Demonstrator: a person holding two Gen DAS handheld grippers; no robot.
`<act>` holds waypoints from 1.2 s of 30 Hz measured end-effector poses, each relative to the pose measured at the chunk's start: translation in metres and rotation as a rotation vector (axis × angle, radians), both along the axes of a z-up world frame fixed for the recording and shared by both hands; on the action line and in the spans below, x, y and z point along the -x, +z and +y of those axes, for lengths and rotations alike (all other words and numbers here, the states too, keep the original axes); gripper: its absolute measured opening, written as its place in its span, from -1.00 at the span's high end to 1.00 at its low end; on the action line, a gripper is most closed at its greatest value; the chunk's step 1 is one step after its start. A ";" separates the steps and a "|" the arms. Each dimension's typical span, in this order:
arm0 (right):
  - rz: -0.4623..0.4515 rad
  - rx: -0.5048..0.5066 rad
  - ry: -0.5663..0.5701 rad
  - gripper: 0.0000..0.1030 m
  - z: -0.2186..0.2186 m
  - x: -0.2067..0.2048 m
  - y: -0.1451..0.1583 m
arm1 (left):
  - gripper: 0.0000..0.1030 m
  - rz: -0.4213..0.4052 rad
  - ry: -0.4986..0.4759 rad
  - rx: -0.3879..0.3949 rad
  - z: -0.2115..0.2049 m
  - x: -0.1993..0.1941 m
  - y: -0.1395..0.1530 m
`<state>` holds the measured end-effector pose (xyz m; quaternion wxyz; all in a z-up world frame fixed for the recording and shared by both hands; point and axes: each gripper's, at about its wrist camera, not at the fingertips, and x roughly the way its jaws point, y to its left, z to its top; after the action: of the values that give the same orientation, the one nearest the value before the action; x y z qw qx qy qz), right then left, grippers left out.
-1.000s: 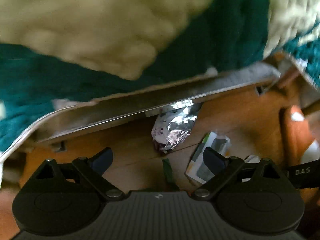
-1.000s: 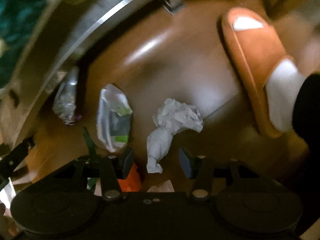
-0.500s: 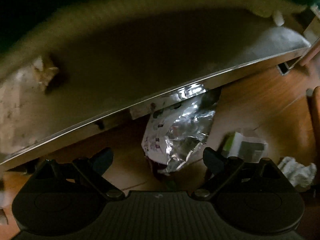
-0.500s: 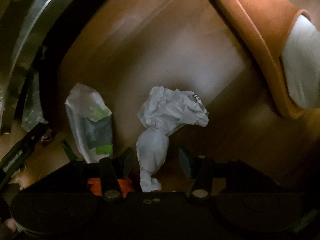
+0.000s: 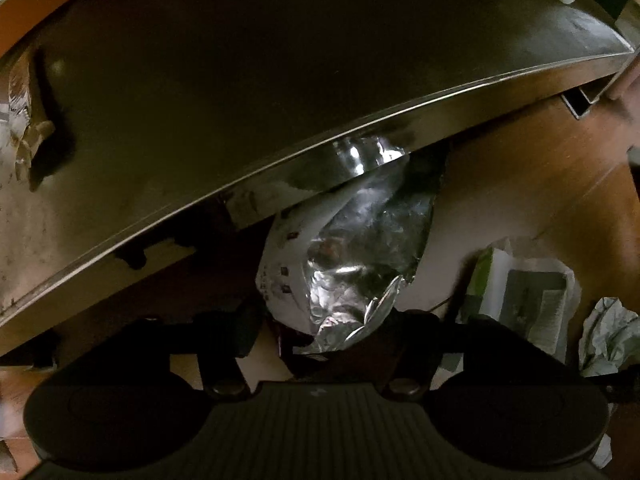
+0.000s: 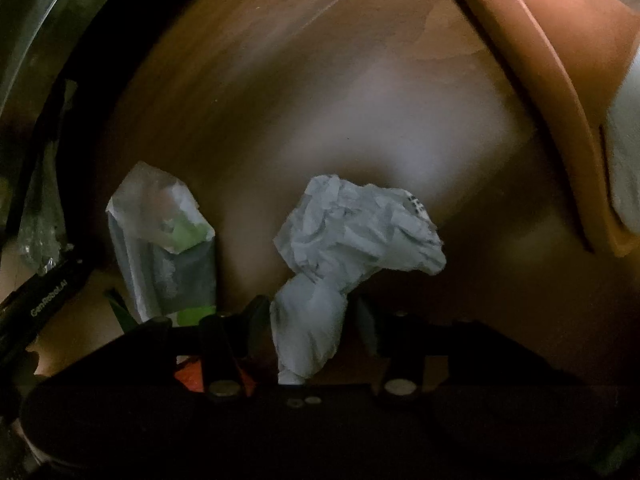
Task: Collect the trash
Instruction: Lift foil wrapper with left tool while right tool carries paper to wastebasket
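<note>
A crumpled silver foil wrapper (image 5: 352,256) lies on the wooden floor with its far end under a metal-edged frame (image 5: 360,136). My left gripper (image 5: 326,328) points down over its near end. Its jaws are closing with the foil between them, and a strip of floor still shows beside the left finger. A crumpled white paper (image 6: 352,232) lies on the floor in the right wrist view. Its twisted tail hangs between the fingers of my right gripper (image 6: 314,320). Those jaws are closing too, with a small gap left at the right pad.
A green-and-white packet (image 5: 520,300) (image 6: 168,252) lies between the two pieces; the white paper (image 5: 608,332) shows at the left view's right edge. A person's foot in an orange slipper (image 6: 540,60) stands at the far right. An orange scrap (image 6: 188,376) lies under my right gripper.
Both grippers have come down close to the floor. The left jaws have narrowed a lot around the foil wrapper; the right jaws have narrowed slightly around the paper's tail.
</note>
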<state>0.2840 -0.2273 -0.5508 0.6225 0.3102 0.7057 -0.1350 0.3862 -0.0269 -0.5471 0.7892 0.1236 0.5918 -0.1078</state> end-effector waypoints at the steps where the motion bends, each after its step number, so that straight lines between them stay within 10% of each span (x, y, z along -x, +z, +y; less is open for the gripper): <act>1: -0.001 -0.002 0.000 0.16 0.000 -0.001 -0.001 | -0.01 -0.002 -0.006 0.001 -0.001 0.001 0.000; 20: -0.057 0.100 0.120 0.43 0.026 -0.016 0.043 | 0.26 0.093 0.047 -0.020 -0.003 0.046 0.053; 36: -0.366 0.034 0.374 0.43 0.051 0.026 0.236 | 0.26 0.006 0.277 0.023 0.027 0.119 0.256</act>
<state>0.2583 -0.1760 -0.3147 0.7590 0.1831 0.6242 0.0290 0.2673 0.0000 -0.2916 0.7960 0.0313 0.6044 -0.0050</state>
